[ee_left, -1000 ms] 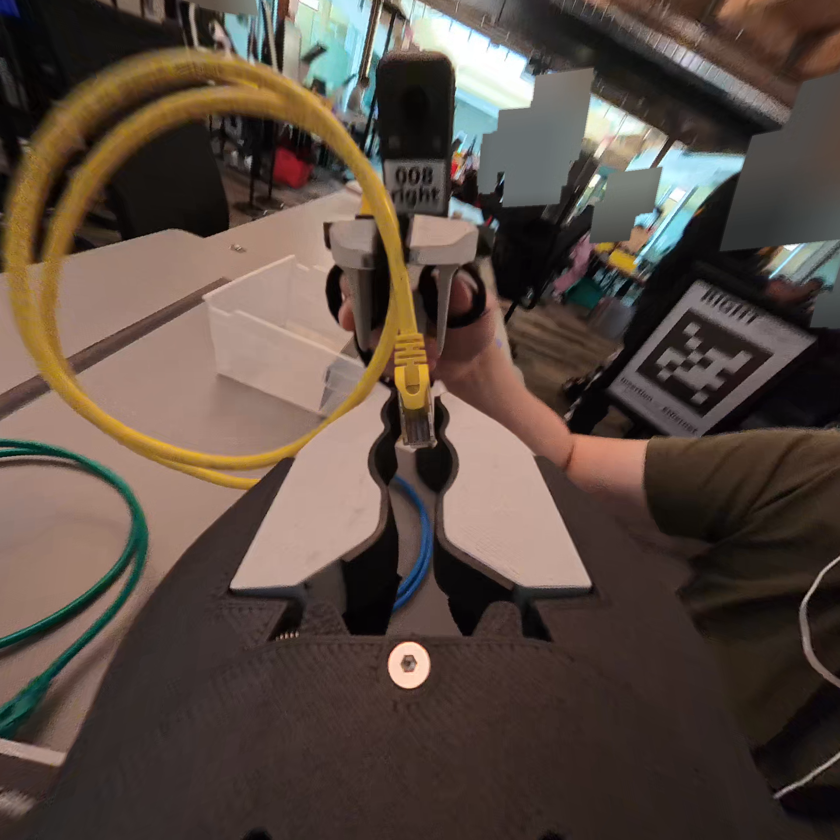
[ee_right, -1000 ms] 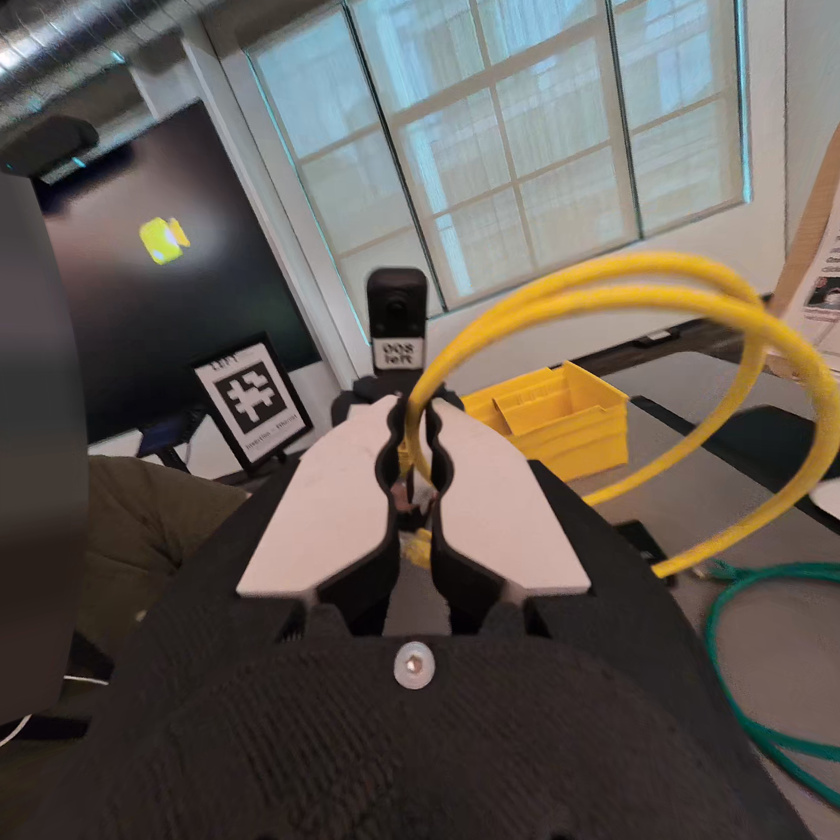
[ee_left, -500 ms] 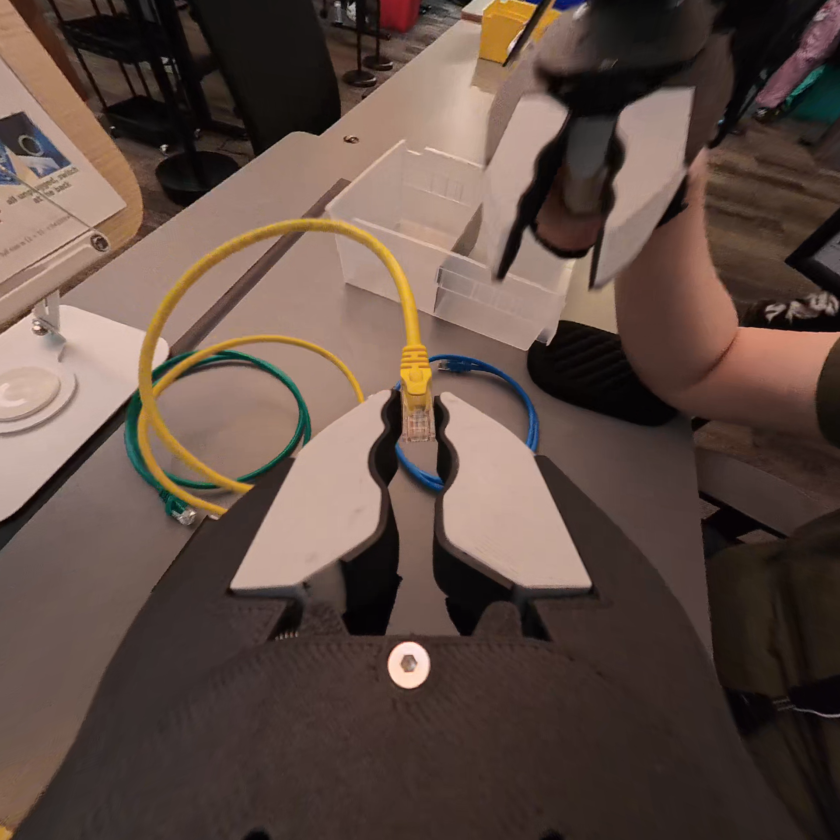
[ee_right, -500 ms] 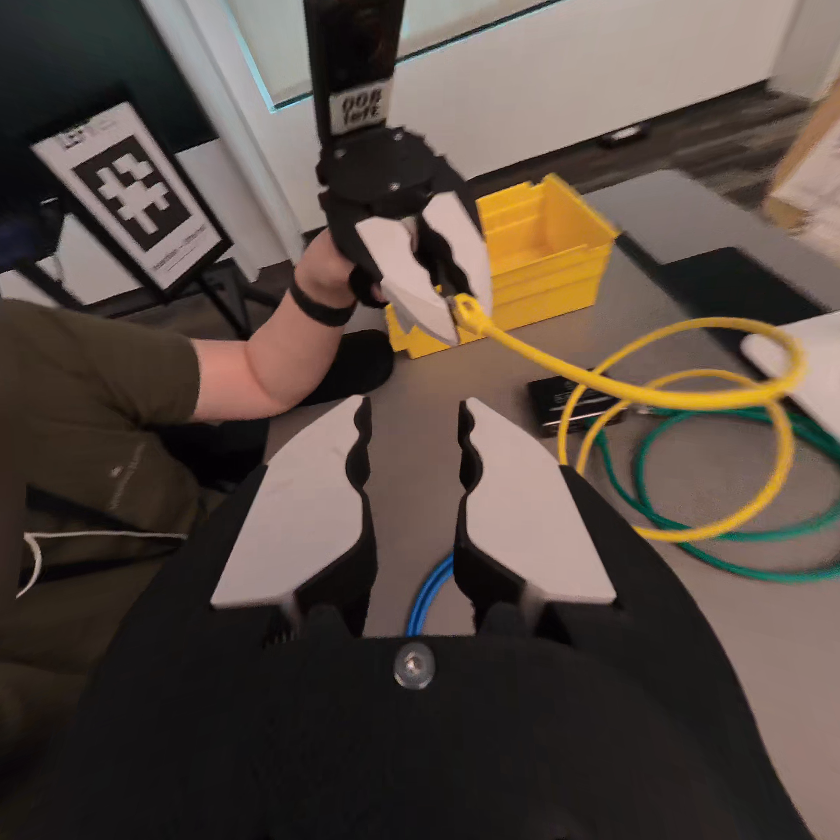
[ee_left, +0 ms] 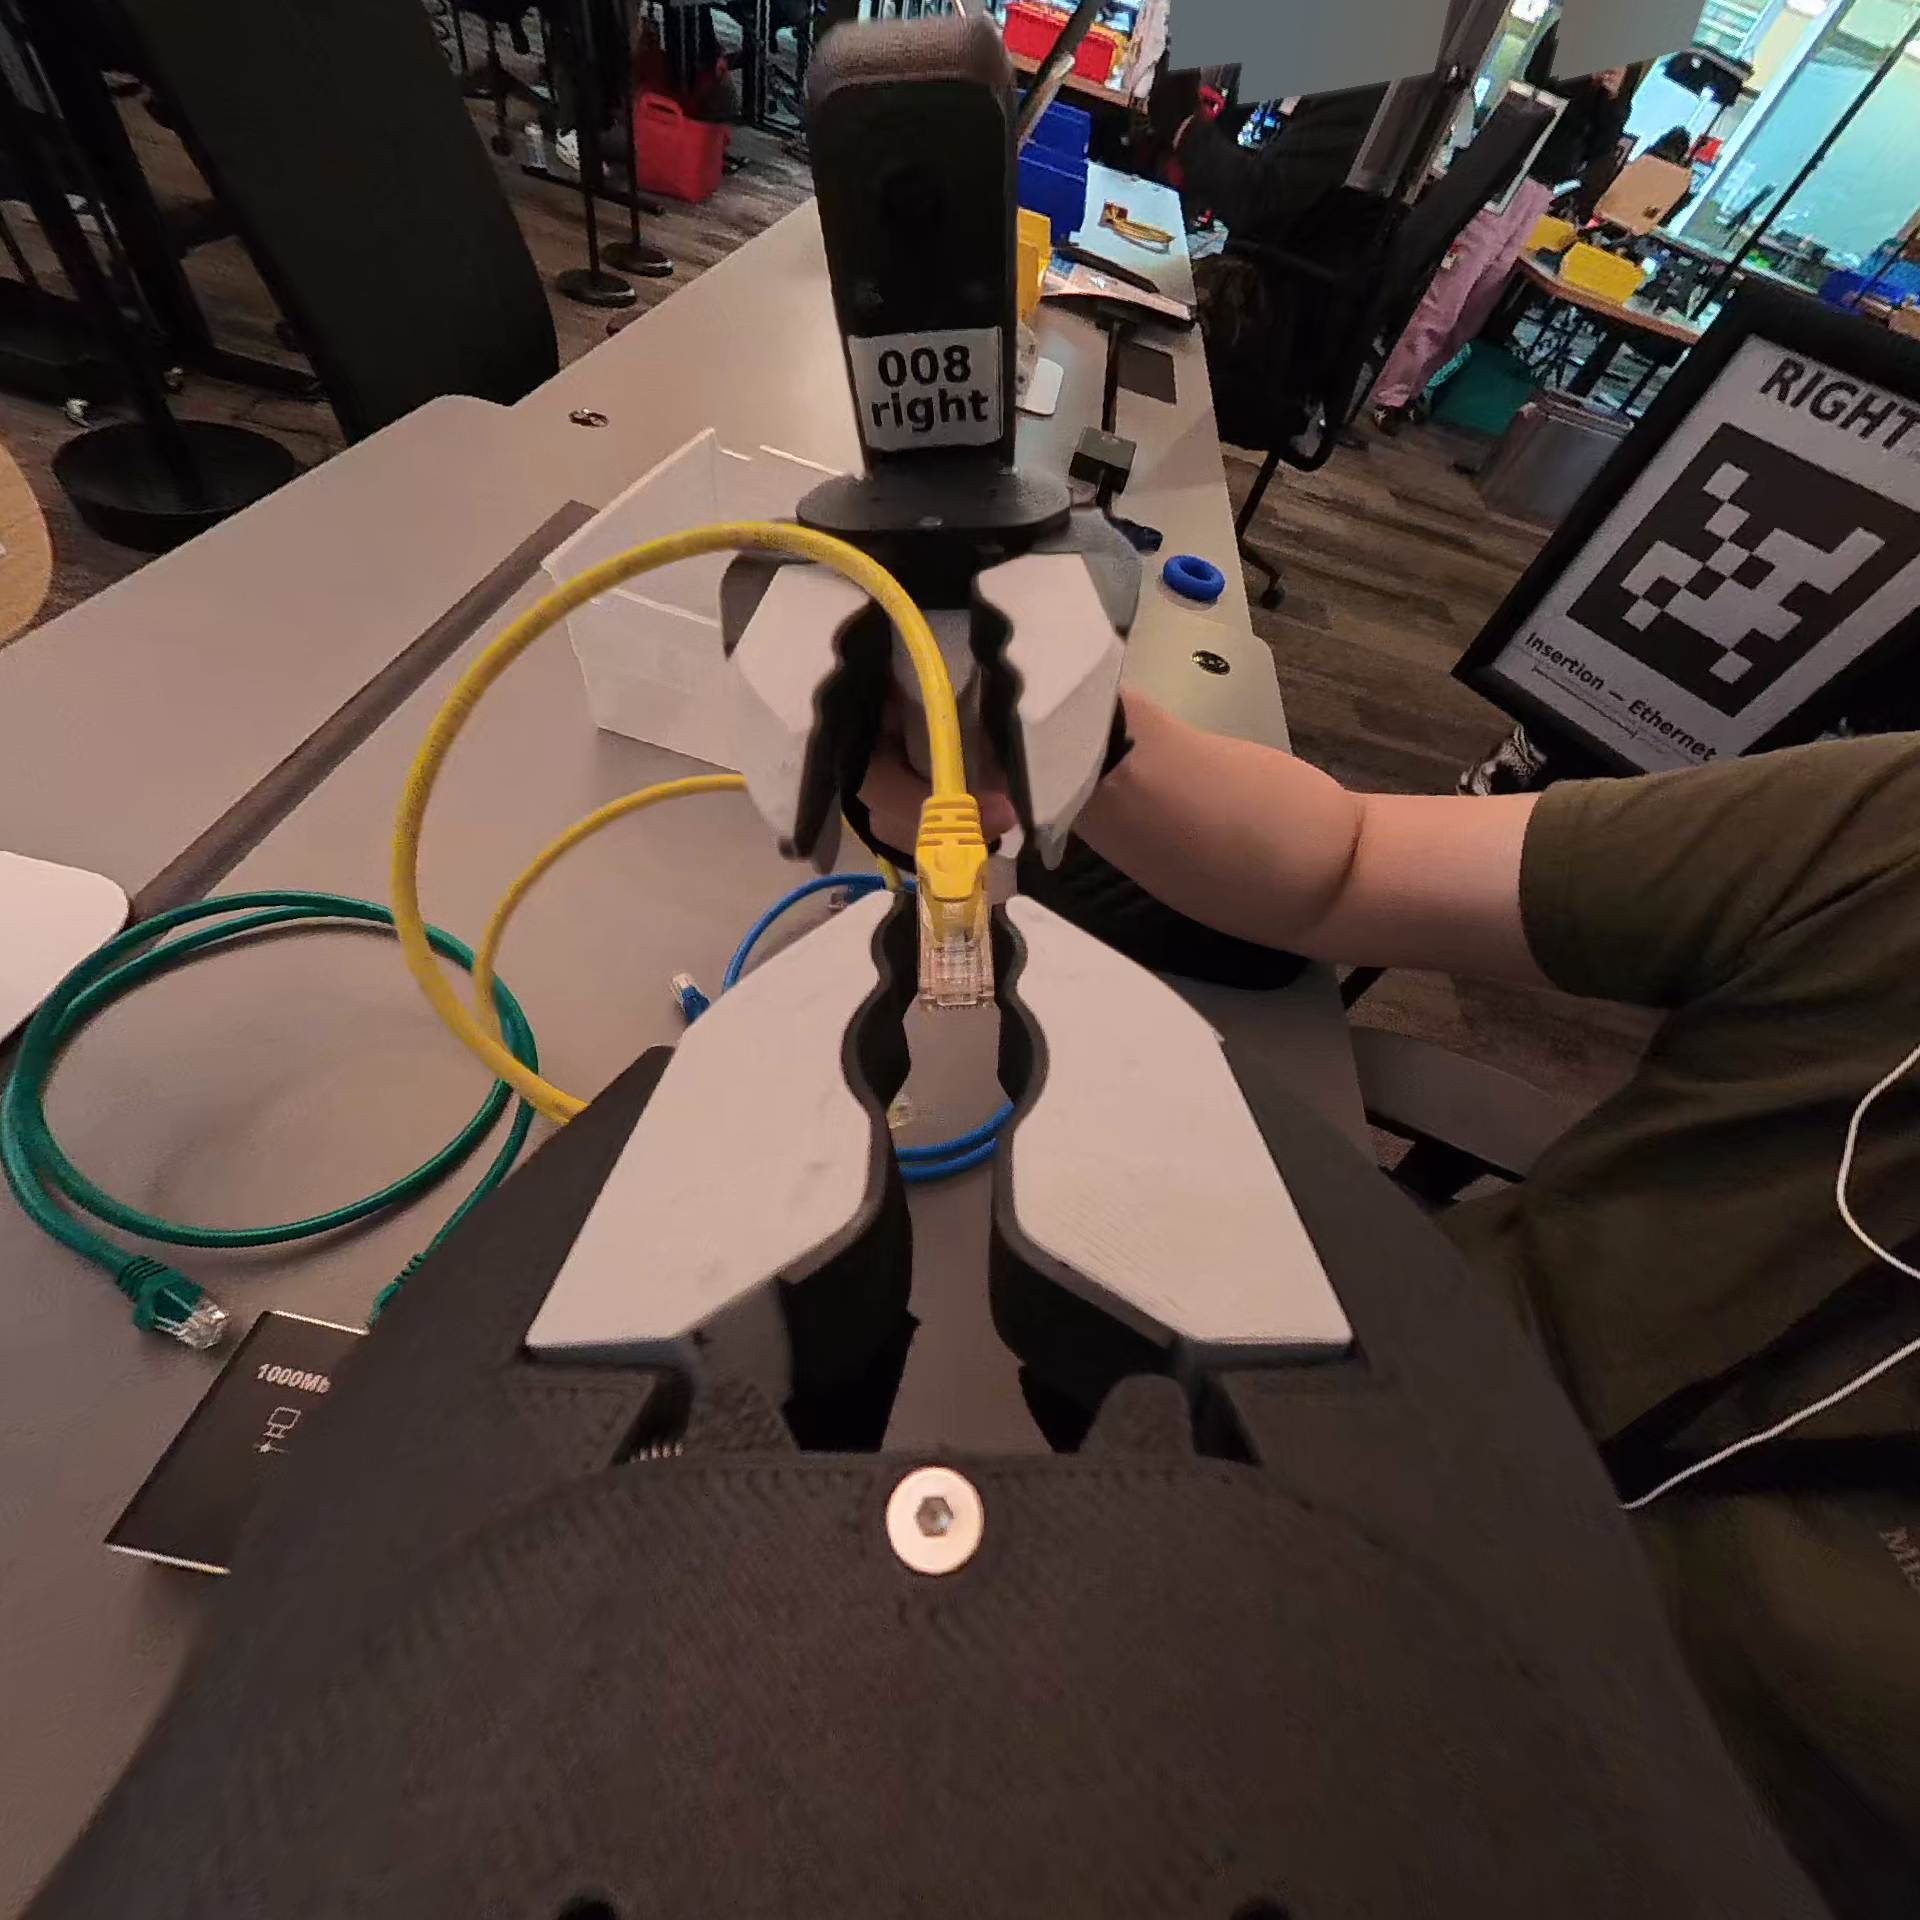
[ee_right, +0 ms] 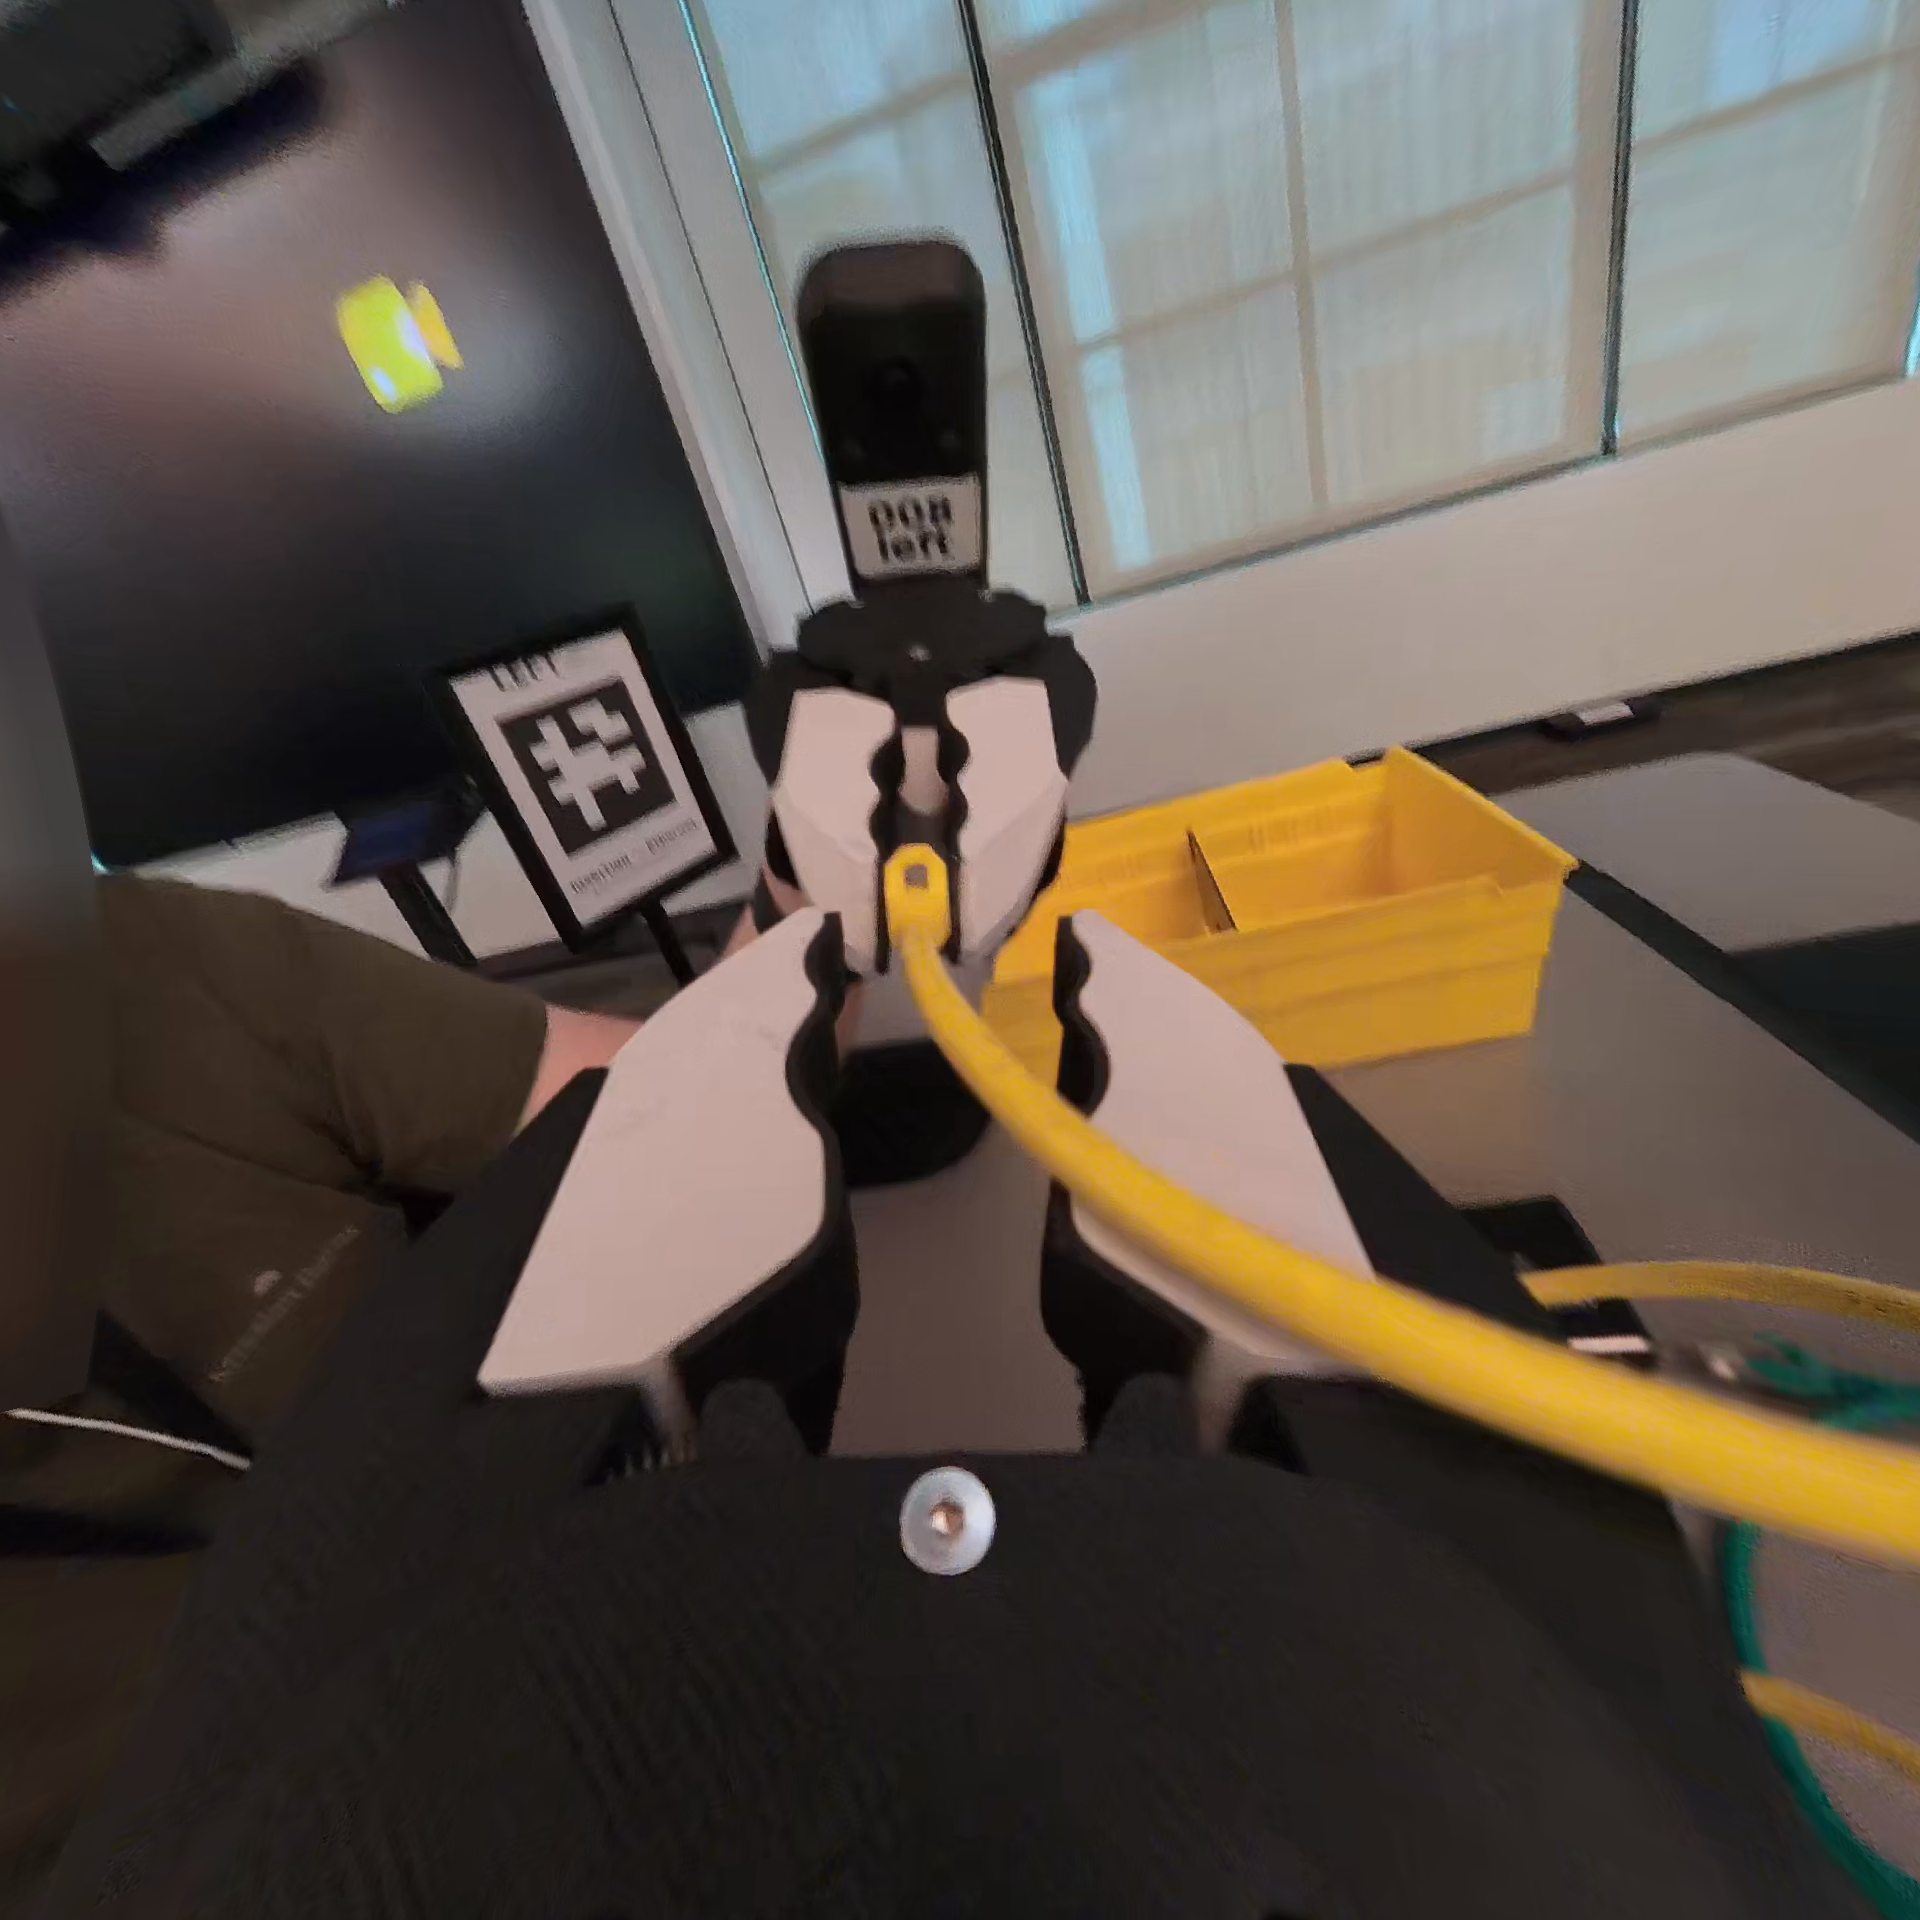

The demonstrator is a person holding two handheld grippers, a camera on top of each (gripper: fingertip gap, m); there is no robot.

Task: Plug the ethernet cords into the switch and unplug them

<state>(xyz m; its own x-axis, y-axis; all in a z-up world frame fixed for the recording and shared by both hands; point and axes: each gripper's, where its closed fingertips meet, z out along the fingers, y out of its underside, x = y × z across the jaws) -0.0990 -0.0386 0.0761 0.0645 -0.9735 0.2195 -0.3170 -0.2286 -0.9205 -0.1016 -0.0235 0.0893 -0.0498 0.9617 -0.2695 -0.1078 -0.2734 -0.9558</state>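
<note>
My left gripper (ee_left: 953, 914) is shut on the clear plug of the yellow ethernet cord (ee_left: 951, 935), held above the table with the plug pointing back at the camera. The cord loops up and to the left (ee_left: 499, 707). My right gripper (ee_left: 925, 842) faces it, open, with its fingers on either side of the cord just behind the plug. In the right wrist view the cord (ee_right: 1143, 1184) runs out between my right gripper's open fingers (ee_right: 945, 925) from the left gripper (ee_right: 920, 914). The black switch (ee_left: 239, 1444) lies at the lower left, partly hidden.
A green cord (ee_left: 260, 1070) is coiled on the grey table (ee_left: 208, 675) at left, and a blue cord (ee_left: 956, 1153) lies under my left gripper. A clear bin (ee_left: 644, 623) stands behind, a yellow bin (ee_right: 1351, 935) opposite. Marker signs (ee_left: 1745, 561) stand off the table. Only a small space, under 4 cm, lies between the two pairs of fingers. Both grippers' tips are roughly 25 cm from the black switch (ee_left: 239, 1444).
One second ago the right gripper was shut on the yellow cord. It opened and lifted away, and has now come back open around the cord. The left gripper kept hold of the plug.
</note>
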